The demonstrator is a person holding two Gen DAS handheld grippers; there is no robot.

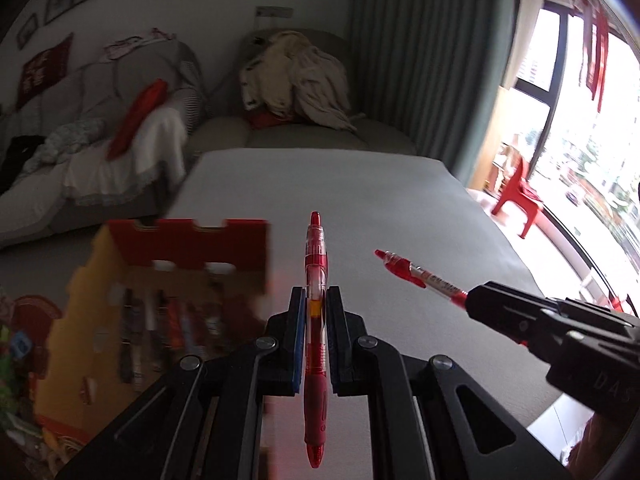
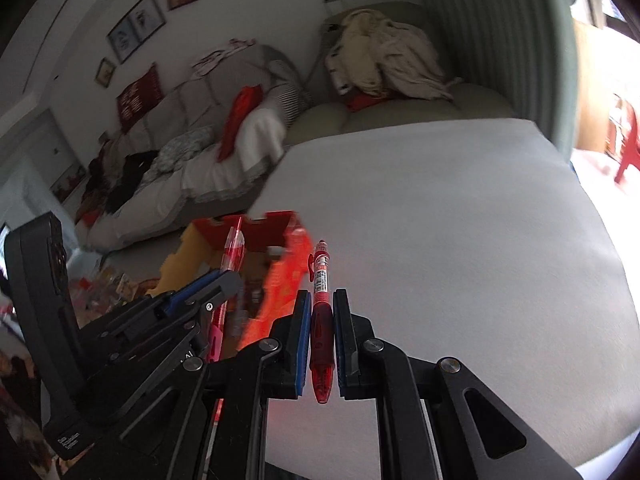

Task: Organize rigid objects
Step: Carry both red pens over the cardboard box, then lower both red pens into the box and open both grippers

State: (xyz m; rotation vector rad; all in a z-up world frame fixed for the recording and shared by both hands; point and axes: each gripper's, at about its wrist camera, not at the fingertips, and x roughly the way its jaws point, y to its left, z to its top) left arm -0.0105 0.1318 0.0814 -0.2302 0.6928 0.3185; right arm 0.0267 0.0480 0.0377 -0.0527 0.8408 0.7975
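Note:
My left gripper (image 1: 315, 294) is shut on a red gel pen (image 1: 316, 280) that points away along the fingers, held above the grey table (image 1: 400, 208). My right gripper (image 2: 322, 300) is shut on a second red pen (image 2: 321, 280); it shows at the right of the left wrist view (image 1: 468, 300), with its pen (image 1: 416, 272) sticking out to the left. A red and yellow cardboard box (image 1: 192, 248) with several pens inside stands at the table's left edge, left of both grippers. In the right wrist view the left gripper (image 2: 230, 280) and its pen (image 2: 234, 252) are in front of the box (image 2: 276, 228).
A sofa with clothes and a red cushion (image 1: 136, 120) lies beyond the table on the left. An armchair with piled cloth (image 1: 296, 76) stands behind the far edge. Curtain, window and a red plastic chair (image 1: 516, 196) are at right. Clutter (image 1: 20, 344) sits left of the box.

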